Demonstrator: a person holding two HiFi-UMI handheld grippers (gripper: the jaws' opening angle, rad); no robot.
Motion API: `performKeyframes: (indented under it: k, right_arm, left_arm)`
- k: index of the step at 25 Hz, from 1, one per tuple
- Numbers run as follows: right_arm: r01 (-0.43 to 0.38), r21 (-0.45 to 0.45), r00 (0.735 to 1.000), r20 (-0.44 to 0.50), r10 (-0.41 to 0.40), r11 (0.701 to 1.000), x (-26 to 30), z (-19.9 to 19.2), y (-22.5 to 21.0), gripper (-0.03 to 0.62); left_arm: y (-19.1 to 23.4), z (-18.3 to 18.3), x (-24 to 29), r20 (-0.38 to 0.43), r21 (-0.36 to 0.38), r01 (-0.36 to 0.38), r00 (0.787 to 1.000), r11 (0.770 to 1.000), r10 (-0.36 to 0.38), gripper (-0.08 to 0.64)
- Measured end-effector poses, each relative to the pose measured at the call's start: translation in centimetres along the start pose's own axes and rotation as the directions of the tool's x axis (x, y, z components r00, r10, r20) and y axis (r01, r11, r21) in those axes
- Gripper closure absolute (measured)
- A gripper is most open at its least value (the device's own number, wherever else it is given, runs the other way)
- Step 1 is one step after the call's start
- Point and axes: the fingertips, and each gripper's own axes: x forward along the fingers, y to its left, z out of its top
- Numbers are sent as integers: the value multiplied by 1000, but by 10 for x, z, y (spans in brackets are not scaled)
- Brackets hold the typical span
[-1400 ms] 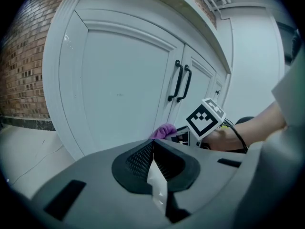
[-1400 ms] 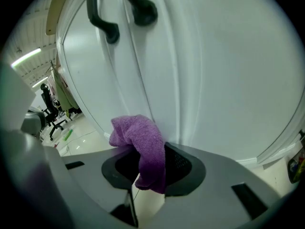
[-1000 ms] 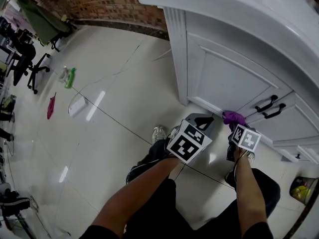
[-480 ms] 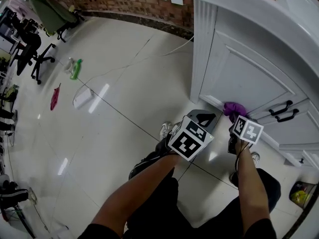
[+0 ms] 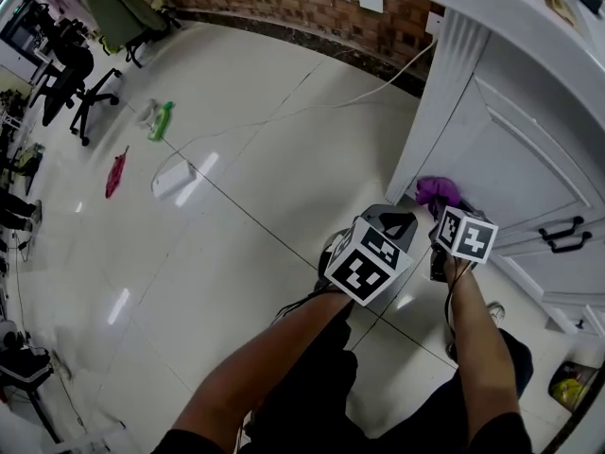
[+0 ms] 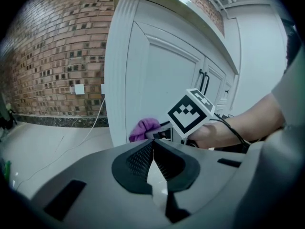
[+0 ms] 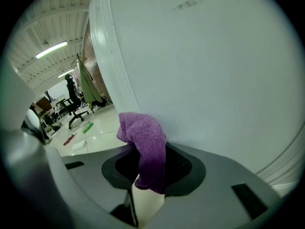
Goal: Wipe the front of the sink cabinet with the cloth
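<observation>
A purple cloth (image 5: 438, 192) is pressed against the bottom left corner of the white sink cabinet (image 5: 515, 149), beside its fluted corner post. My right gripper (image 5: 440, 212) is shut on the purple cloth (image 7: 145, 142), which drapes over the jaws and touches the white cabinet front (image 7: 214, 70). My left gripper (image 5: 398, 221) hangs just left of the right one, shut and empty, a little back from the cabinet. In the left gripper view the cloth (image 6: 144, 128) shows against the cabinet door (image 6: 162, 89), next to the right gripper's marker cube (image 6: 193, 112).
Two black door handles (image 5: 565, 235) sit to the right on the cabinet. A brick wall (image 5: 312, 3) with a socket and a trailing white cable runs behind. On the tiled floor lie a green spray bottle (image 5: 161, 121), a pink rag (image 5: 115, 172) and a white box (image 5: 174, 179). Office chairs (image 5: 80, 83) stand far left.
The right gripper has slid the purple cloth leftward along the bottom of the cabinet front, from near the handles to the corner post. The left gripper followed alongside.
</observation>
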Motion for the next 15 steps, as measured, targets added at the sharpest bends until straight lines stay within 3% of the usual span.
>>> performKeyframes:
  k: [5,15]
  right_arm:
    - [-38,-57,999,21,39,998,12,19,31,469]
    - [1,-33,998,-66,-3,999,60,-32,21,469]
  left_arm:
    - [16,-10,-11,-1,-16,-19,1000,1000,19,555]
    - [45,-37,-11,-29,-47,-41,999,998,40,555]
